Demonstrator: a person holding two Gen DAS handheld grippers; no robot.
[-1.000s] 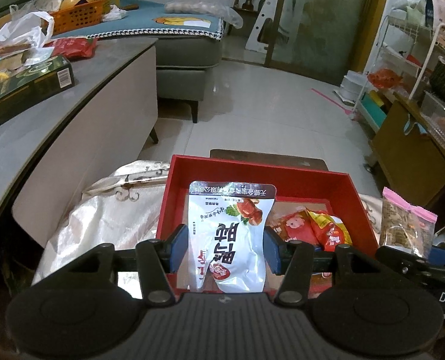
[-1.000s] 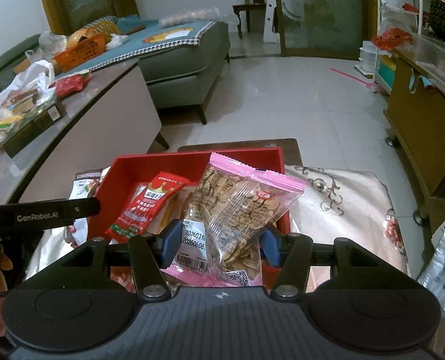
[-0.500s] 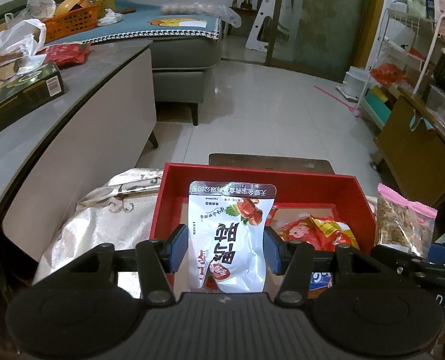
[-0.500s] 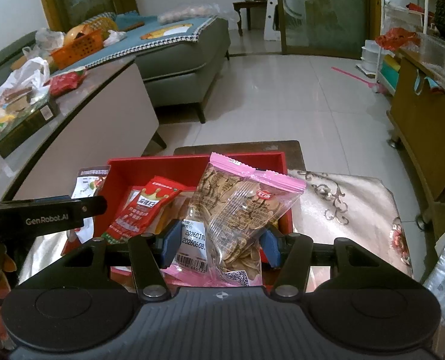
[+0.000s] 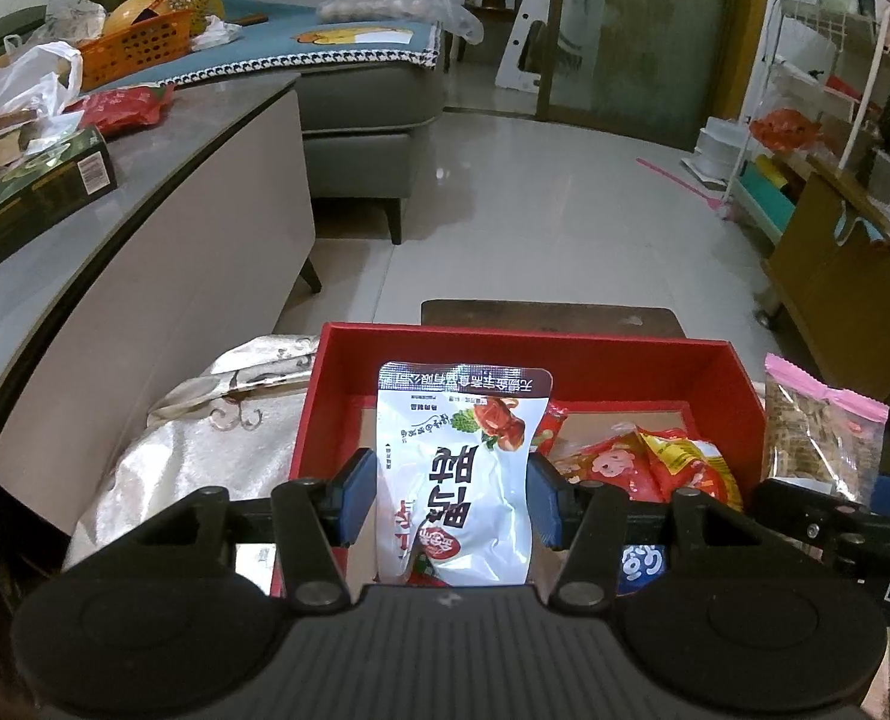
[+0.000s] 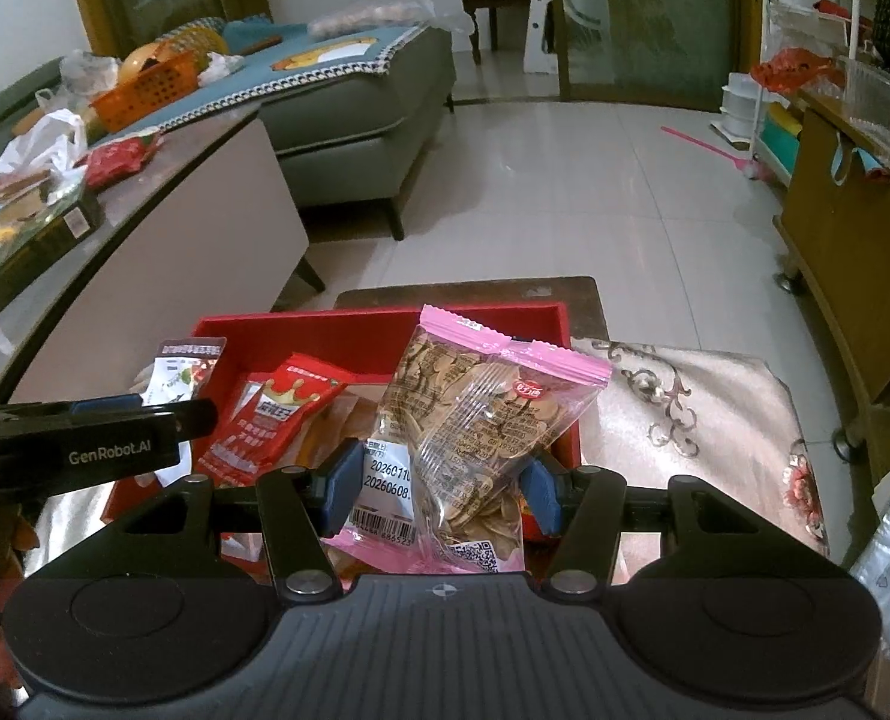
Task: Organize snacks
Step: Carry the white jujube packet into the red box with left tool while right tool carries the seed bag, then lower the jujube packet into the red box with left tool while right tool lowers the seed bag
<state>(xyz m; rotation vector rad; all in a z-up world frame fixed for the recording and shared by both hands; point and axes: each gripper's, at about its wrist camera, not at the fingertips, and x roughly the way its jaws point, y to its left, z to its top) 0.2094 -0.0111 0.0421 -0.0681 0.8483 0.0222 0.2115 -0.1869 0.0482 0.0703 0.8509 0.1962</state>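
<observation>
A red box (image 5: 565,348) (image 6: 325,330) sits on a low table under both grippers. My left gripper (image 5: 452,495) is shut on a white snack pouch (image 5: 463,468), held upright over the box's left part. My right gripper (image 6: 442,489) is shut on a clear pink-edged bag of seeds (image 6: 487,420), held above the box's right side. That seed bag (image 5: 817,438) shows at the right edge of the left wrist view. Inside the box lie red and yellow snack packets (image 5: 643,462) and a red crown-printed packet (image 6: 277,420).
A silvery patterned cloth (image 5: 205,450) (image 6: 685,420) covers the table around the box. A grey counter (image 5: 145,180) with a dark box and bags runs along the left. A wooden cabinet (image 6: 847,252) stands at the right. A sofa (image 5: 355,90) lies beyond the tiled floor.
Both grippers have sunk slightly toward the red box with their packets. The grips are unchanged.
</observation>
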